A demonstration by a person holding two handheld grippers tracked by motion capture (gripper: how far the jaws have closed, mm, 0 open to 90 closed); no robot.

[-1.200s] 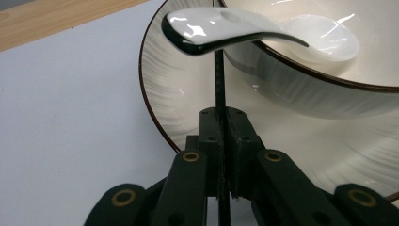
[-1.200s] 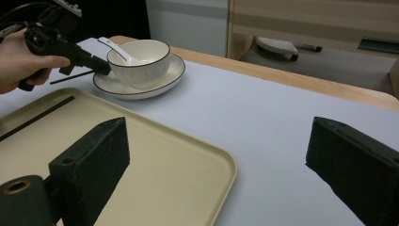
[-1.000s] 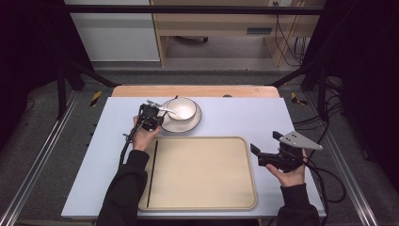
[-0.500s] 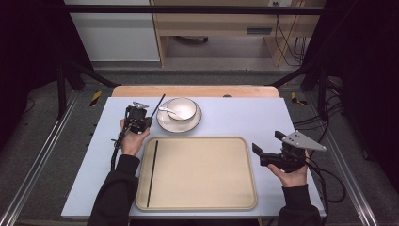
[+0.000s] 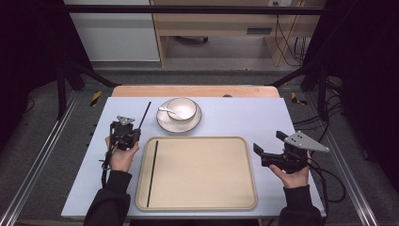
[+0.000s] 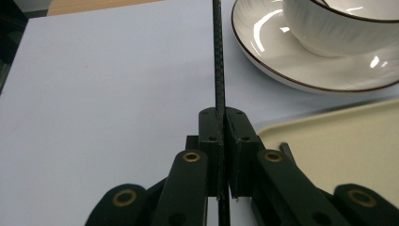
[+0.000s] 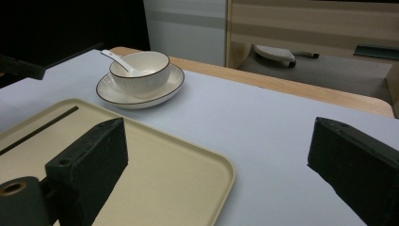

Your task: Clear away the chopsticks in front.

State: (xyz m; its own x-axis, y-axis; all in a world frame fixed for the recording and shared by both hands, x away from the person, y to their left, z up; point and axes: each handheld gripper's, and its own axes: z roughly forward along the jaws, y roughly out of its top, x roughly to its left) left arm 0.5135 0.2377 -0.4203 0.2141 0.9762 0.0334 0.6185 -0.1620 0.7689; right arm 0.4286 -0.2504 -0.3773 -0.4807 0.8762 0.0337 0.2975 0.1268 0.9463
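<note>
My left gripper (image 5: 126, 130) is shut on a thin black chopstick (image 5: 145, 114) that points away toward the back of the table, left of the plate. In the left gripper view the chopstick (image 6: 217, 56) runs up from between the closed jaws of that gripper (image 6: 225, 115). A second black chopstick (image 5: 152, 172) lies along the left side of the beige tray (image 5: 202, 179). A white bowl (image 5: 182, 109) with a white spoon (image 5: 167, 111) stands on a white plate (image 5: 164, 124) behind the tray. My right gripper (image 5: 269, 142) is open and holds nothing, just right of the tray.
The pale blue table top (image 5: 244, 117) has bare room right of the plate and left of the tray. A wooden strip (image 5: 197, 91) runs along the far edge. In the right gripper view the tray's corner (image 7: 221, 174) lies below the gripper's (image 7: 221, 141) wide jaws.
My left gripper has moved left and back toward the person with the chopstick, away from the bowl. The right gripper has stayed in place.
</note>
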